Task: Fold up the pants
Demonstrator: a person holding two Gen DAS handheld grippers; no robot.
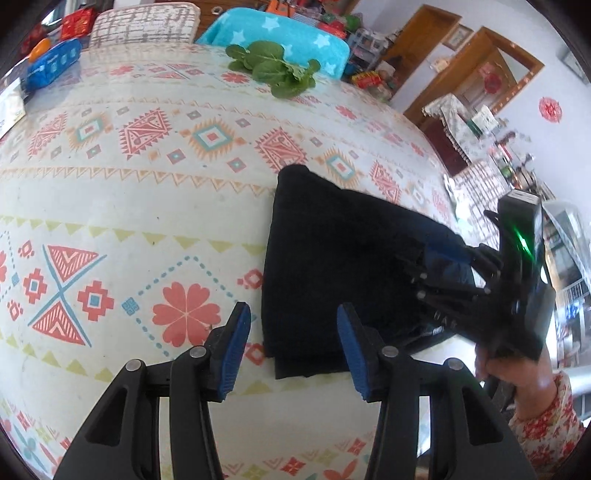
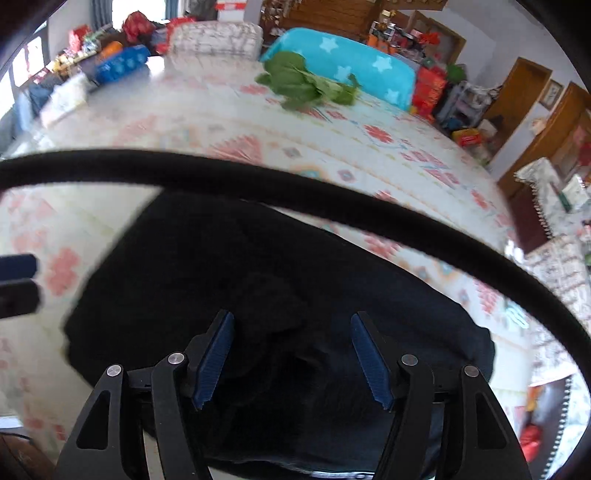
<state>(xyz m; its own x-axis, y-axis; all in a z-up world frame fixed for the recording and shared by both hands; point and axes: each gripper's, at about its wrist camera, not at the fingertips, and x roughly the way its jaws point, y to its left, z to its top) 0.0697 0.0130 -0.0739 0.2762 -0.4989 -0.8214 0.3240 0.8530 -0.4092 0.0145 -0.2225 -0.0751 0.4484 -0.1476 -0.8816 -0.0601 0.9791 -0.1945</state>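
The black pants lie folded into a compact stack on the patterned tablecloth, near the table's right front edge. My left gripper is open and empty, just above the stack's near left corner. My right gripper is open and empty, hovering over the pants; the view is blurred. The right gripper also shows in the left wrist view, low over the right side of the pants. The left gripper's fingertips show at the left edge of the right wrist view.
A bunch of green leaves lies at the table's far side. A blue package and boxes sit at the far left. Chairs with a turquoise star cover stand behind. A black cable crosses the right wrist view.
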